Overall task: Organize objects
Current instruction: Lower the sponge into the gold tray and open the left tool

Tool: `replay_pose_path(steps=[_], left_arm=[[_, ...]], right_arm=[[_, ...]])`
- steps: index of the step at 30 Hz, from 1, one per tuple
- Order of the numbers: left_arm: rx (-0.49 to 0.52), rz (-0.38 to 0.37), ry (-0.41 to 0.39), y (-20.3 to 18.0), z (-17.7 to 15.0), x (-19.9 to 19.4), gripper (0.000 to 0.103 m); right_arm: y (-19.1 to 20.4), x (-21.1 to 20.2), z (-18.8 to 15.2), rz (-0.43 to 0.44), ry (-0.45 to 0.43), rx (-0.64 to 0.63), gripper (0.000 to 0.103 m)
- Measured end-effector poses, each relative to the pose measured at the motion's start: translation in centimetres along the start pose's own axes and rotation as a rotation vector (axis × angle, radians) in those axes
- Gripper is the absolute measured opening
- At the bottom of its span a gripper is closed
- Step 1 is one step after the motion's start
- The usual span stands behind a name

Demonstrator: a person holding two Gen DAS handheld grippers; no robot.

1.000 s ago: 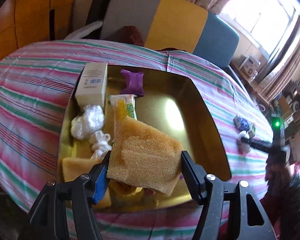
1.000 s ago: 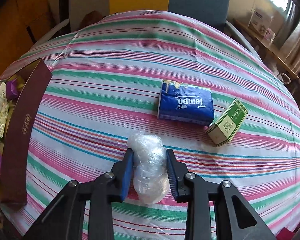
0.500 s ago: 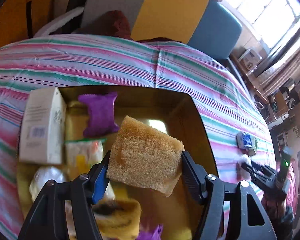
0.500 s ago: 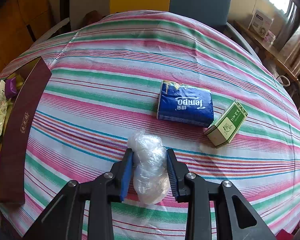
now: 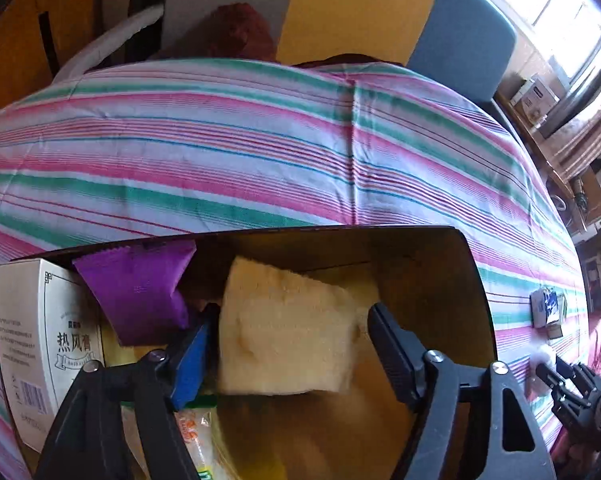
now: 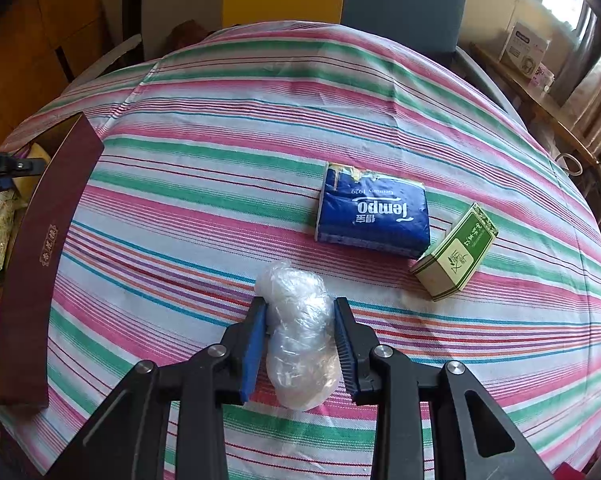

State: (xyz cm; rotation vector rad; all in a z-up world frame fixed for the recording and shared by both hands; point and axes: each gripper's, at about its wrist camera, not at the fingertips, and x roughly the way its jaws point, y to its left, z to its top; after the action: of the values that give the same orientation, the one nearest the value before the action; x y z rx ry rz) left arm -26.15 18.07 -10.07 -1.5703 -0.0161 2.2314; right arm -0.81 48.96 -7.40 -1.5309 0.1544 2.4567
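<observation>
the left tongs [image 5: 292, 344] are opening over the gold-lined box [image 5: 472, 280], freeing the yellow foam sponge [image 5: 288, 336] they carried in a second ago. the right tongs [image 6: 300, 344] stay clamped on the clear crumpled plastic bag [image 6: 300, 332] on the desk [image 6: 220, 120], likely next.

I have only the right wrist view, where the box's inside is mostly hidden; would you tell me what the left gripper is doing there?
Observer: The left gripper hangs over the open box, jaws opening, with a yellow sponge between them.
Operator: Do the pads grip it?
Observer: No, both pads appear clear of it.
Operator: What else is in the box?
Observer: A purple pouch and a white carton, both left of the sponge.
</observation>
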Motion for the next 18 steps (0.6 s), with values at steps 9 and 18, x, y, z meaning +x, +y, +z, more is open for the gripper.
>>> replay_pose_path(steps=[9, 18], left_arm=[[-0.031, 0.032, -0.126, 1.2, -2.5, -5.9, 0.084], [0.1, 0.153, -0.084, 1.3, -11.9, -8.3, 0.077]], right_arm=[[-0.1, -0.1, 0.0, -0.006, 0.002, 0.009, 0.034], [0.0, 0.1, -0.1, -0.016, 0.002, -0.01, 0.035]])
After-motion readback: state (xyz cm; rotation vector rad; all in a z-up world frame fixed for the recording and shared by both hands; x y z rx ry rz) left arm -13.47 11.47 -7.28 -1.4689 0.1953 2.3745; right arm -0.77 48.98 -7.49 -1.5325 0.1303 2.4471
